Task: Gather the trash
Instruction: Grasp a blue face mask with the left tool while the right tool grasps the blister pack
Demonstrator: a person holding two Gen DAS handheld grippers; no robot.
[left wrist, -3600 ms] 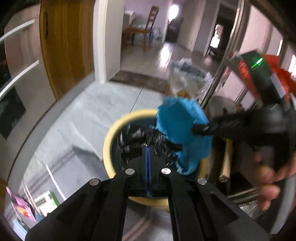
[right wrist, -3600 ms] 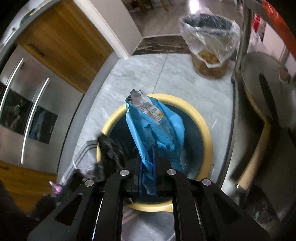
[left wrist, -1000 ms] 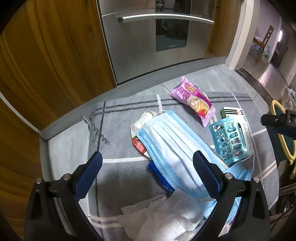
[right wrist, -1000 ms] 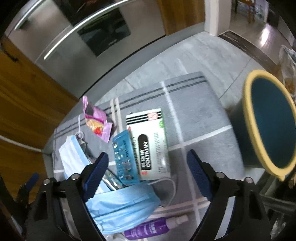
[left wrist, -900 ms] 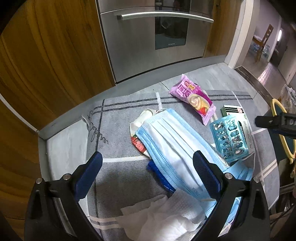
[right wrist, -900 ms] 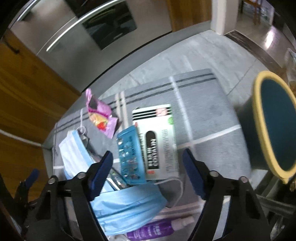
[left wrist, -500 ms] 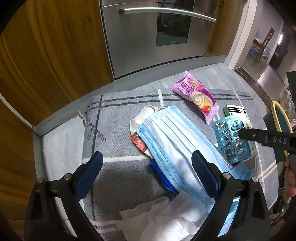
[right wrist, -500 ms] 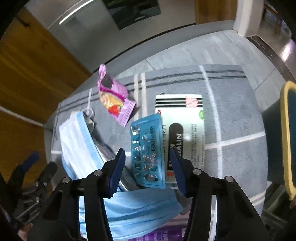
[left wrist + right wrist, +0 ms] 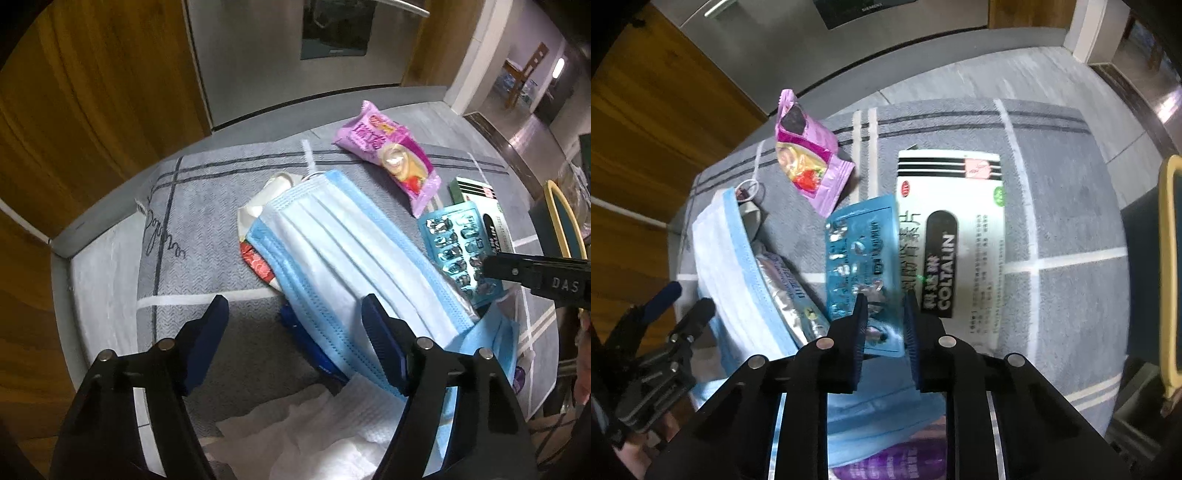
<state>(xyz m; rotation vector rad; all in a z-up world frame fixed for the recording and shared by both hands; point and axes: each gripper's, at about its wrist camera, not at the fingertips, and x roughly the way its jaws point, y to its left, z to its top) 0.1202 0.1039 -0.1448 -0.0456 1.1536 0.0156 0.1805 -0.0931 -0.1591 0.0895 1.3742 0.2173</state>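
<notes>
1. Right now the right gripper is closing, its jaws astride the near end of the blue blister pack, pads apparently not yet pressing
2. Thin, light, fairly stiff and slick foil, probably; pinching that near edge flat should hold it
3. Just right of those jaws lies the white medicine box, partly under the pack
4. Meanwhile the left gripper is narrowing, empty, above the blue face mask, soft and limp; grab a bunched fold
</notes>
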